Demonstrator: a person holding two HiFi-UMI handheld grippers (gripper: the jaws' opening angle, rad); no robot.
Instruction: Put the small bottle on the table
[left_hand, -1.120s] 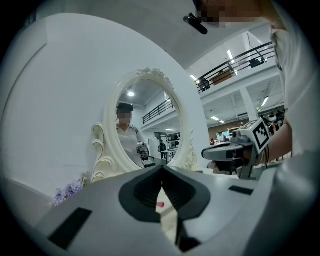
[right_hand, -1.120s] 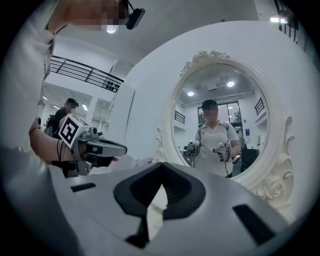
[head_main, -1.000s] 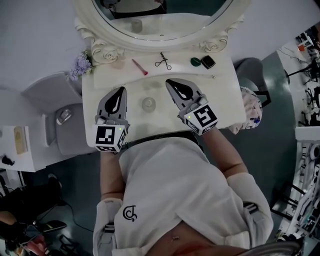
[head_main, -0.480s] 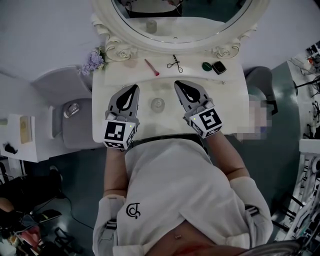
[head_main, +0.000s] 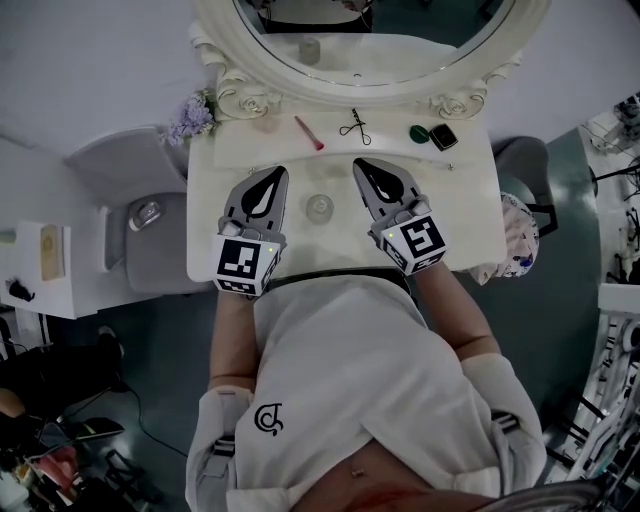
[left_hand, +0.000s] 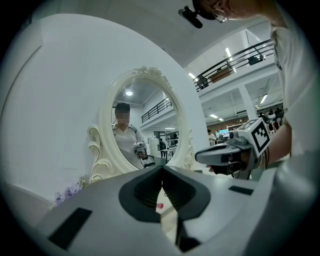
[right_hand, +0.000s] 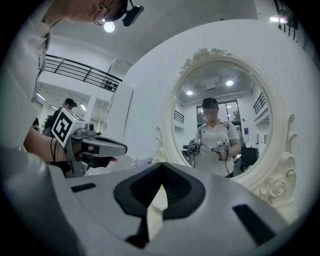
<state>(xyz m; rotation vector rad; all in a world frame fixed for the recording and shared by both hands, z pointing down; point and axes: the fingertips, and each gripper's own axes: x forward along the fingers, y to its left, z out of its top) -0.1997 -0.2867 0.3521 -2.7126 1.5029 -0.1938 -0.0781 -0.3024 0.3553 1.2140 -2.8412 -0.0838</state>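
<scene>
A small clear bottle (head_main: 319, 208) stands upright on the white dressing table (head_main: 470, 215), between my two grippers. My left gripper (head_main: 277, 172) hovers just left of it, jaws shut and empty. To the bottle's right my right gripper (head_main: 361, 164) is held, also shut with nothing in it. Neither gripper touches the bottle. In the left gripper view my shut left gripper (left_hand: 161, 168) points at the oval mirror (left_hand: 142, 122), with the right gripper (left_hand: 200, 156) at its right. The right gripper view shows the tips of the right gripper (right_hand: 161, 165) closed together and the left gripper (right_hand: 120, 147) beside them.
At the back of the table lie a pink brush (head_main: 308, 133), an eyelash curler (head_main: 353, 125), a green round lid (head_main: 419, 132) and a dark compact (head_main: 443, 137). Purple flowers (head_main: 190, 118) stand at the left corner. A grey stool (head_main: 150, 240) sits left of the table.
The head view has shifted, so the table and both grippers sit slightly further right in the picture. Both grippers stay shut on either side of the bottle.
</scene>
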